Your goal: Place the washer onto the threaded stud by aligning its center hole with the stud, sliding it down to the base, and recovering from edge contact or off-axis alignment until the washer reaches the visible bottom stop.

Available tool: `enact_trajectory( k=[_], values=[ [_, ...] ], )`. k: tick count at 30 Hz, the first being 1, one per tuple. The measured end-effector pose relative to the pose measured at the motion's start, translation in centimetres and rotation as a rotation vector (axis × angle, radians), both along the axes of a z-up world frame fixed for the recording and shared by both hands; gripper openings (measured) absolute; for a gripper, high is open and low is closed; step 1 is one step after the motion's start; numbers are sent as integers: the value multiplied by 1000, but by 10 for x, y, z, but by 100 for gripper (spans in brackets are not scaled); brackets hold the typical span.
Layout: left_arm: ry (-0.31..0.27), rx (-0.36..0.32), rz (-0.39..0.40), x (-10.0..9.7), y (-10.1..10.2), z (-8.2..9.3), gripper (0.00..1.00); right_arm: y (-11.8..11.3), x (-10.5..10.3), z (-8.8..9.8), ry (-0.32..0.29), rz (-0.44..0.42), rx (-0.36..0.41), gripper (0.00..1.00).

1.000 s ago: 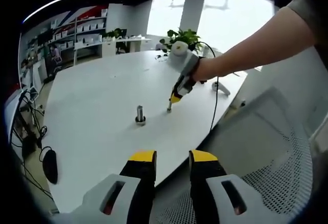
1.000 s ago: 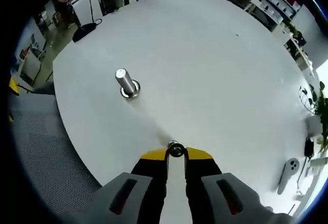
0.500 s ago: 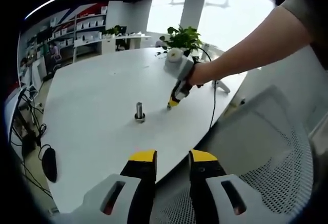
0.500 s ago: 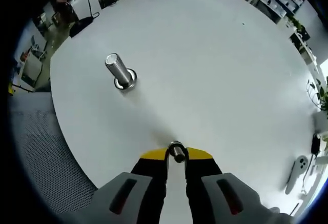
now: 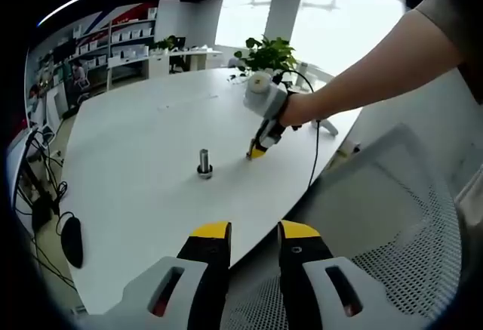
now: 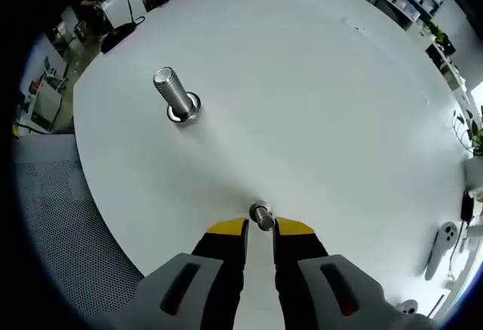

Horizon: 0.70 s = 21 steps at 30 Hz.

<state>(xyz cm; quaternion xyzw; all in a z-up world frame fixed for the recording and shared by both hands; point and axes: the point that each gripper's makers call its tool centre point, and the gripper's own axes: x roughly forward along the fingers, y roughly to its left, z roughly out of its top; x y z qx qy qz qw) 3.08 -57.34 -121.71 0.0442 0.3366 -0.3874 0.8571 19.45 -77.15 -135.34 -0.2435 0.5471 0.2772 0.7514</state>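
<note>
Fingers (image 6: 226,233) of the right gripper (image 6: 259,228), yellow-tipped on black, stand narrowly apart with a small metallic washer (image 6: 261,215) at their tips; whether they pinch it or merely touch it cannot be told, since its hole and lower edge are hard to make out. Well apart from it on the smooth white table (image 6: 317,103), a threaded stud (image 6: 173,96) of bright metal stands upright on a round flanged base. In the left gripper view, the left gripper (image 5: 253,233) hovers off the table's near edge, its fingers apart with nothing between them, above a white mesh chair (image 5: 392,217) cut off at the view's margin. Beyond it, the person's bare forearm reaches in from the upper right, the hand (image 5: 298,108) wrapped around the right gripper's grey body, tips angled down at the tabletop near the stud. A leafy plant (image 5: 266,52) stands at the far edge; the washer there is too small to distinguish.
</note>
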Motion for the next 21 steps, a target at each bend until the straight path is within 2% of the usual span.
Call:
enact_trajectory(
  k=[7,11,17,21],
  values=[
    [-2,-3,-9,-1,-1,1,22,-9,-4,13,-35,-20,17,18],
    [-10,-12,-11,-1,-2,3,22,-13,-5,31,-103,-29,46,19],
    [-21,-26,-9,0,-2,5,22,-6,-16,64,-201,-84,172,20],
    [-27,-36,2,1,-1,7,23,-2,-27,85,-237,-83,214,21]
  ],
)
